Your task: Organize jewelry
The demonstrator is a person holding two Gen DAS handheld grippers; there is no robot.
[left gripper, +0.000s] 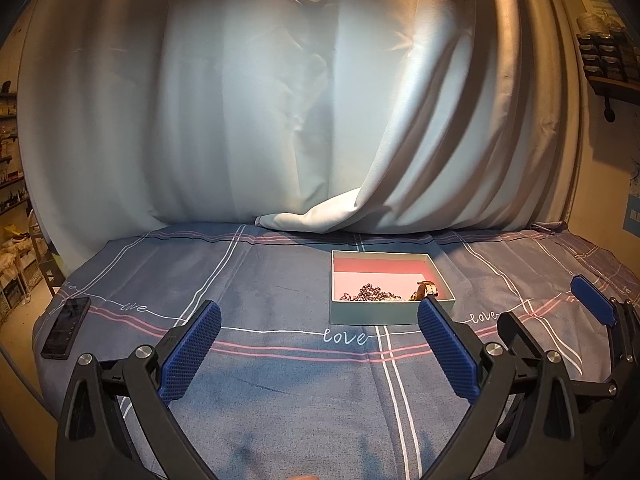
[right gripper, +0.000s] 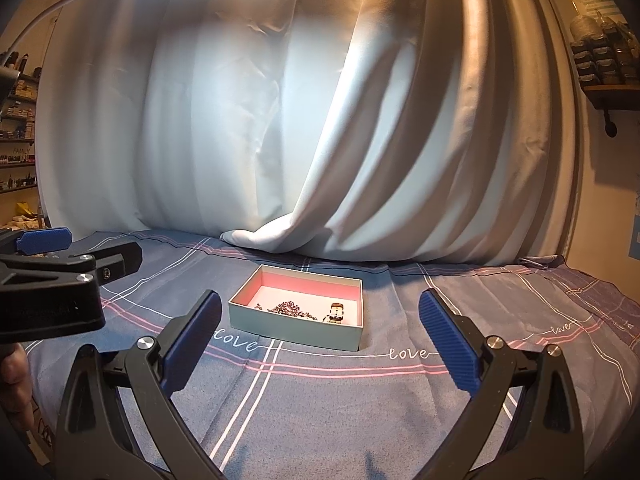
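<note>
Nearest you: your left claw [left gripper: 319, 334] and right claw [right gripper: 320, 324] both hang spread wide with nothing between the blue ribbed pads, above the grey-blue cloth with pink and white stripes [right gripper: 320, 408] that covers the desk.
Left edge: a flat black rectangular phone-like device [left gripper: 66, 327] lies on the cloth, well apart from the work.
Box: the shallow pale-green cardboard box with pink lining [right gripper: 296, 330] sits open just beyond the claws.
Jewelry: a tangled dark beaded chain [right gripper: 288, 308] and a small wristwatch with a pale face [right gripper: 336, 313] lie inside it, near each other.
Handling: the chain looks light, limp and snag-prone, so pinch its bunched middle; the watch seems stiffer, best taken across the case or strap.
Backdrop: draped pale-blue curtain [left gripper: 248, 100].
</note>
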